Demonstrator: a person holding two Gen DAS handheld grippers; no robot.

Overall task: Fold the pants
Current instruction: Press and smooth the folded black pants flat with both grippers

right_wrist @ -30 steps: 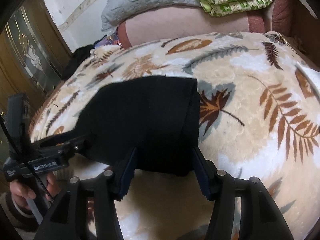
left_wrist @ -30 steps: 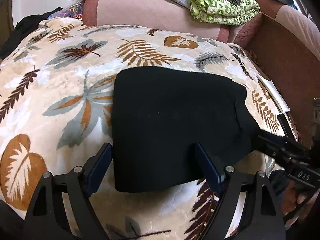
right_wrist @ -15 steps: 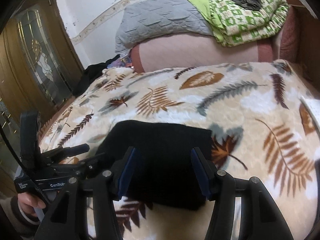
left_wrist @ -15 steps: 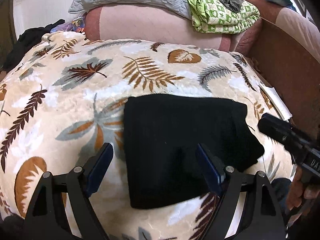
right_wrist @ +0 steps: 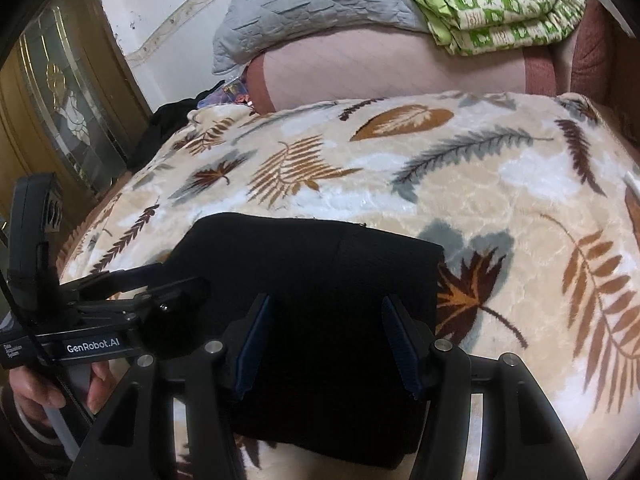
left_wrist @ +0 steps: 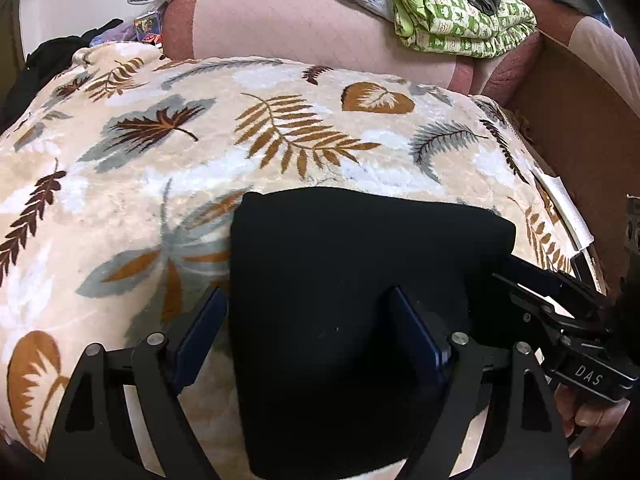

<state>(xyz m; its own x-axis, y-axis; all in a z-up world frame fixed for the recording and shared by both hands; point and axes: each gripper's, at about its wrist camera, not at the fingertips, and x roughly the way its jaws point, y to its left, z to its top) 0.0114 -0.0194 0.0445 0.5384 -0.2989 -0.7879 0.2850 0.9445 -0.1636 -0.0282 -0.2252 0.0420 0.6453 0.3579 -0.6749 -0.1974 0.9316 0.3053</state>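
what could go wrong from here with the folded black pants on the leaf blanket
1. Both the left gripper and right gripper stand open over the black pants; a careless close could likely pinch only the top layer and drag the fold apart.
2. The leaf blanket looks plush, so a low finger may snag it along with the pants.
3. The grippers sit close together, so they may collide.

The black pants [left_wrist: 352, 280] are lying folded into a thick, flat, roughly rectangular bundle on the leaf-patterned blanket [left_wrist: 280, 140], sitting close to its near edge, well away from its far edge, with their sides looking straight.
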